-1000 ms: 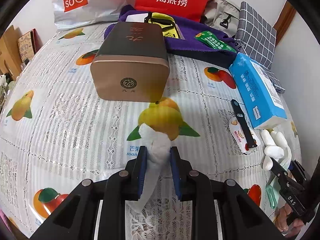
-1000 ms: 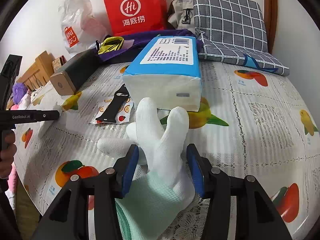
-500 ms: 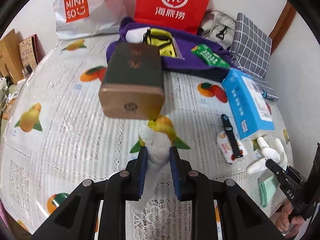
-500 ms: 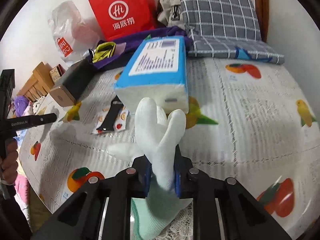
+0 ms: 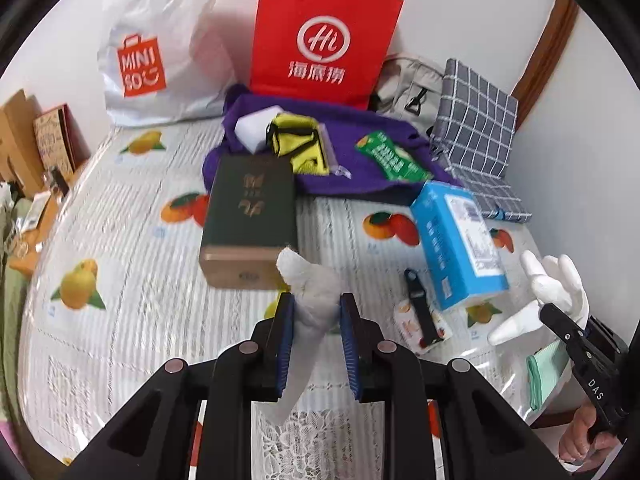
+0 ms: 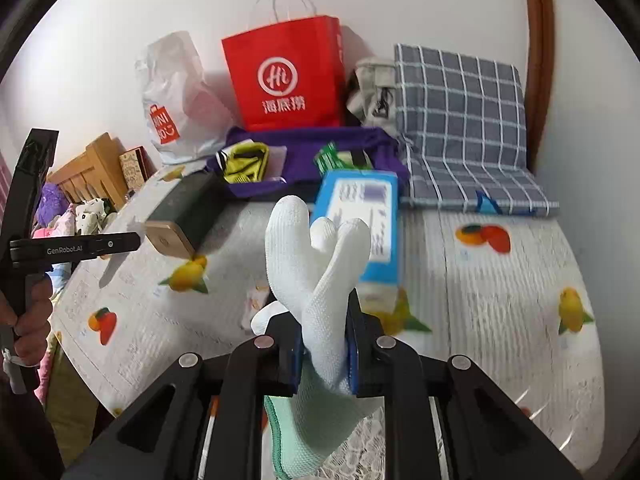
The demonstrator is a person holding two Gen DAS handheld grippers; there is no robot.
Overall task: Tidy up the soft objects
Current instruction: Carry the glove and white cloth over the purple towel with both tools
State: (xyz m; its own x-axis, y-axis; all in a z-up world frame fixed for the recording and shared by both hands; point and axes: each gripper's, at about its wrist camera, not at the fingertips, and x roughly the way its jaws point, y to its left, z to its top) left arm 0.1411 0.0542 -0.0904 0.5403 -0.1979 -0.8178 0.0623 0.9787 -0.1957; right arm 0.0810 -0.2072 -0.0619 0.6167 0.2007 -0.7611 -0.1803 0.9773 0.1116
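Mid-pickup: white cloth point(image 5: 314, 300) pinched tight in left gripper point(image 5: 316, 334), glove point(image 6: 320, 280) squeezed in right gripper point(image 6: 323, 350), both up off the bed point(image 6: 500, 300); next, probably a soft pile needed to drop them on.

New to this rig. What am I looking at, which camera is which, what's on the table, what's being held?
No robot: a person holds a two-finger gripper in each hand, each carrying a fisheye camera looking along its fingers. In the left wrist view, the left gripper is shut on a crumpled white cloth. In the right wrist view, the right gripper is shut on a white glove. On the fruit-print tablecloth lie a dark box, a blue tissue pack and a red bag.
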